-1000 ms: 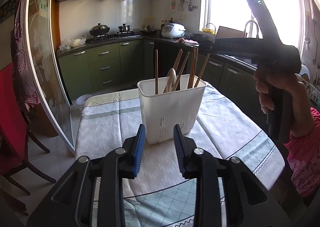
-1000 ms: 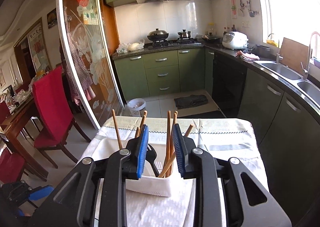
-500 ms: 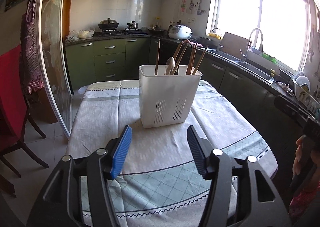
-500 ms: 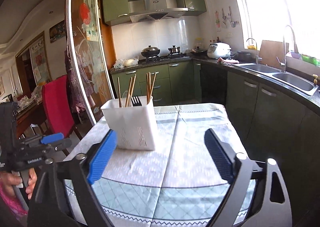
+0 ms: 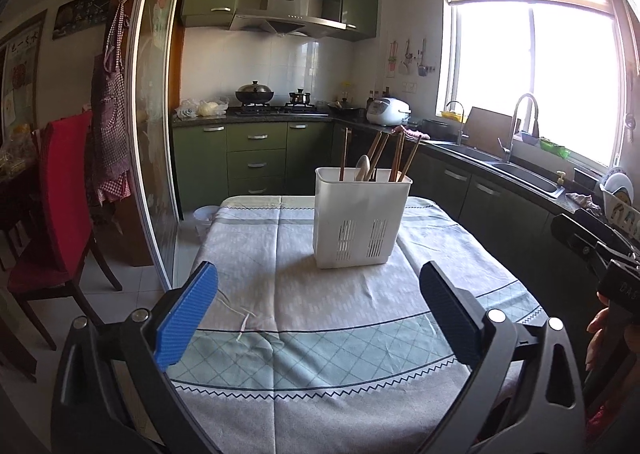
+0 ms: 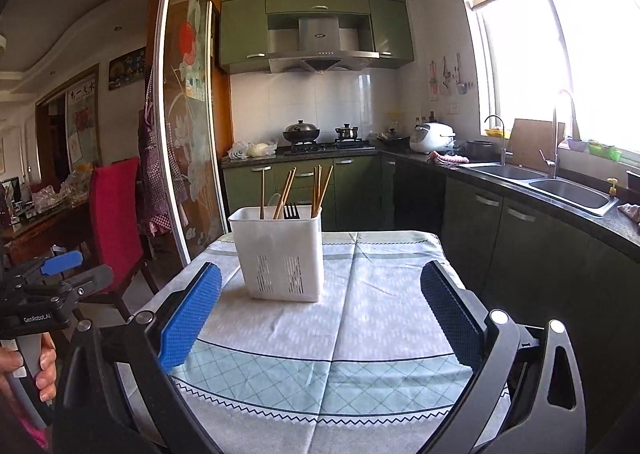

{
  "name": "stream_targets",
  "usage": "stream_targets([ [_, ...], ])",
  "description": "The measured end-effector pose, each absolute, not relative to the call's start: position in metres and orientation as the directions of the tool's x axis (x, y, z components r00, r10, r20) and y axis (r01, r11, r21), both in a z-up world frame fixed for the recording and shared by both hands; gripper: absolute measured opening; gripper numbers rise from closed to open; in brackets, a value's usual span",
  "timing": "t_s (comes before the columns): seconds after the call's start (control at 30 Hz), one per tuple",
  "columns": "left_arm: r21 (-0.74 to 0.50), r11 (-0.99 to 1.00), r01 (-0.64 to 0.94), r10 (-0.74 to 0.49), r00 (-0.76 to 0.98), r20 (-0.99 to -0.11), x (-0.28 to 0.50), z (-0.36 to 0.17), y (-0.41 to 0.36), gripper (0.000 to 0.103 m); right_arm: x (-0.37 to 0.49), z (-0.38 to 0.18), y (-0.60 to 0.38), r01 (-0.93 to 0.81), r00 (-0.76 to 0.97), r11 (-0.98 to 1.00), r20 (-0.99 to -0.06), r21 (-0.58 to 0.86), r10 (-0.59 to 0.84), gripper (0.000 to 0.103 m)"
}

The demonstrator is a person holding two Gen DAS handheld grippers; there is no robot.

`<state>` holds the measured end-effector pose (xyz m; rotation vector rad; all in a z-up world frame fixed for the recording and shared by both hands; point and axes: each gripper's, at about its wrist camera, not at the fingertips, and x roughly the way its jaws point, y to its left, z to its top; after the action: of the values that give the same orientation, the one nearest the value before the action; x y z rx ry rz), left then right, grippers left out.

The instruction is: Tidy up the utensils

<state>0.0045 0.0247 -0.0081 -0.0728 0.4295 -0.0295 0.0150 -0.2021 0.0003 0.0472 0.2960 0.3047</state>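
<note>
The white utensil caddy (image 5: 362, 220) stands upright on the desk (image 5: 280, 318), toward the far half of the patterned tablecloth (image 6: 360, 354) that covers it, and it holds all the utensils visible in either view. In the left wrist view, several wooden chopsticks (image 5: 400, 156) lean at differing angles above the rim, and the pale bowl of a spoon (image 5: 363, 167) shows among them. In the right wrist view, the dark tines of a fork (image 6: 291, 210) rise just above the rim beside the chopsticks. Whether the caddy is divided into compartments, and which utensil sits in which, cannot be determined from these angles. No loose utensil lies on the visible part of the tablecloth; the cloth around and in front of the caddy is bare. The left gripper (image 5: 318, 310) is held near the front edge of the desk, well apart from the caddy, with its fingers (image 5: 188, 314) spread wide and nothing between them. The right gripper (image 6: 320, 314) is in the same condition: fingers (image 6: 190, 316) released, empty, well back from the caddy. Assessment: the collection stage appears complete, since every visible utensil is already inside the caddy and both grippers are free. What may remain, if anything, is straightening the leaning chopsticks or sorting by type; the views give no evidence that further items await placement.
</note>
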Motion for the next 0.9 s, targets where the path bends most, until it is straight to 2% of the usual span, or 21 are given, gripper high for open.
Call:
stream_targets([
  [0.17, -0.077, 0.997, -0.011, -0.026, 0.887, -0.462, 0.005, -0.015, 0.027, 0.096, 0.001, -0.002, -0.196, -0.281, 0.913, 0.958, -0.29, 0.063, 0.287, 0.098],
  [0.47, -0.09, 0.994, -0.055, 0.01, 0.901, -0.434, 0.006, -0.016, 0.034, 0.096, 0.007, -0.006, -0.201, -0.268, 0.907, 0.96, -0.314, 0.082, 0.28, 0.098],
  [0.7, -0.132, 0.991, -0.027, -0.034, 0.898, -0.439, 0.009, -0.017, 0.033, 0.096, 0.01, -0.007, -0.203, -0.27, 0.903, 0.958, -0.321, 0.095, 0.286, 0.098],
  [0.9, -0.126, 0.991, -0.037, -0.021, 0.9, -0.435, 0.007, -0.016, 0.032, 0.096, 0.011, -0.009, -0.205, -0.268, 0.9, 0.957, -0.326, 0.107, 0.289, 0.098],
])
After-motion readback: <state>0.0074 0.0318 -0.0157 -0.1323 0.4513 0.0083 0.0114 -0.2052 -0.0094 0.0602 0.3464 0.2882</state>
